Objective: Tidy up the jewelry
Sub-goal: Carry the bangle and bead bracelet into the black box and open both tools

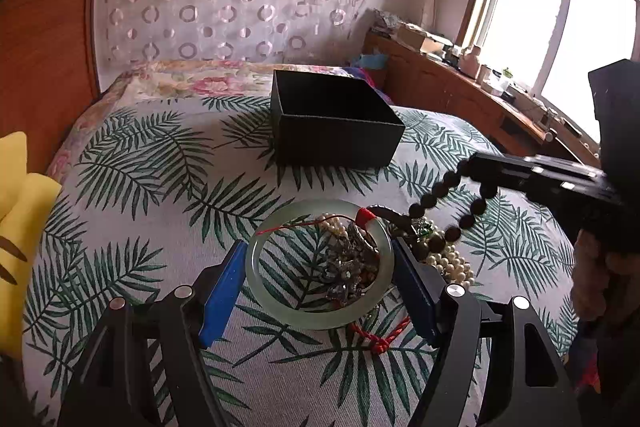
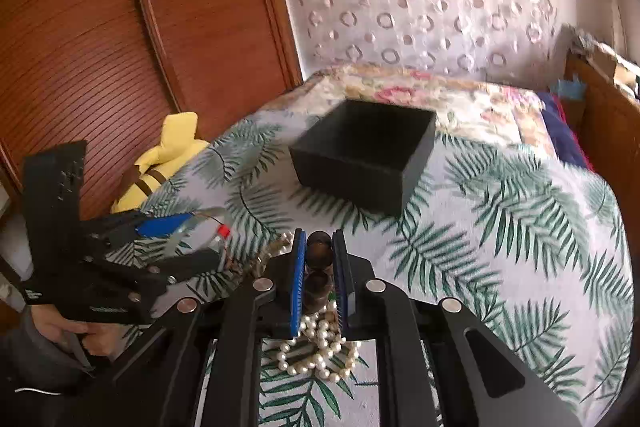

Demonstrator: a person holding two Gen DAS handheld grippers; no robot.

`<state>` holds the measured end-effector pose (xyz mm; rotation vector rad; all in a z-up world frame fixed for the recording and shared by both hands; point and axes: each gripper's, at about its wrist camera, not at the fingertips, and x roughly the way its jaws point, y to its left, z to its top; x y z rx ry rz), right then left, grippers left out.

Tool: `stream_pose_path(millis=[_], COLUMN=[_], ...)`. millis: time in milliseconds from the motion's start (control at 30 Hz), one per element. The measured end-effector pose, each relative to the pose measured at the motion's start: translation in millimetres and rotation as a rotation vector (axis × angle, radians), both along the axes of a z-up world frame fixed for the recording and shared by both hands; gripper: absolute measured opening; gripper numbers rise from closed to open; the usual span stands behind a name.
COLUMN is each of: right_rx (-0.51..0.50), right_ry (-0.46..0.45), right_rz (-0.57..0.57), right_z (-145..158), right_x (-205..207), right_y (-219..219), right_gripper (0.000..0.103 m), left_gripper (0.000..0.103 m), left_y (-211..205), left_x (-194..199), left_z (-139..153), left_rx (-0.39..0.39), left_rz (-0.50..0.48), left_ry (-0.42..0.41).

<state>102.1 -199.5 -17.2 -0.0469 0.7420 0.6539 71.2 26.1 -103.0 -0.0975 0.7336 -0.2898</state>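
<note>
A pale green jade bangle [image 1: 256, 267] with red cord lies on the leaf-print bedcover, between the blue pads of my left gripper [image 1: 318, 259], whose jaws touch its sides. A silvery tangle [image 1: 348, 267] lies inside the bangle. Pearl strands [image 1: 448, 263] lie to its right and show in the right wrist view [image 2: 320, 351]. My right gripper [image 2: 319, 247] is shut on a dark wooden bead bracelet [image 2: 319, 255], which hangs from it in the left wrist view [image 1: 452, 199]. An open black box [image 1: 336, 123] stands farther back; it also shows in the right wrist view [image 2: 360, 155].
A yellow plush toy [image 2: 168, 155] lies at the bed's left edge beside a wooden wardrobe [image 2: 120, 47]. A wooden sideboard [image 1: 460, 91] with clutter runs under the window on the right. A floral quilt [image 1: 200, 79] lies behind the box.
</note>
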Motion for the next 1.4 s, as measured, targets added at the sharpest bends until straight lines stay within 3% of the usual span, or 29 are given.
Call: stream_pose_path(millis=[433, 967, 1167, 1400], right_rx=[-0.014, 0.033, 0.051, 0.042], right_ry=[-0.1, -0.183, -0.161, -0.04], right_rz=[0.025, 0.04, 0.065, 0.072], right_z=[37.5, 68.9, 59.7, 8.5], right_x=[9.1, 89.9, 123.0, 154.3], right_y=[4.5, -0.8, 7.3, 15.0], right_gripper=[0.015, 0.015, 0.015, 0.015], left_gripper=[0.069, 0.069, 0.069, 0.069], left_y=[-9.8, -26.9, -30.8, -33.1], left_x=[12.4, 74.4, 101.8, 133.4], left_z=[15.6, 30.3, 39.0, 33.9], left_rx=[0.026, 0.075, 0.081, 0.107], left_rz=[-0.022, -0.061, -0.058, -0.048], left_ry=[-0.038, -0.049, -0.058, -0.026])
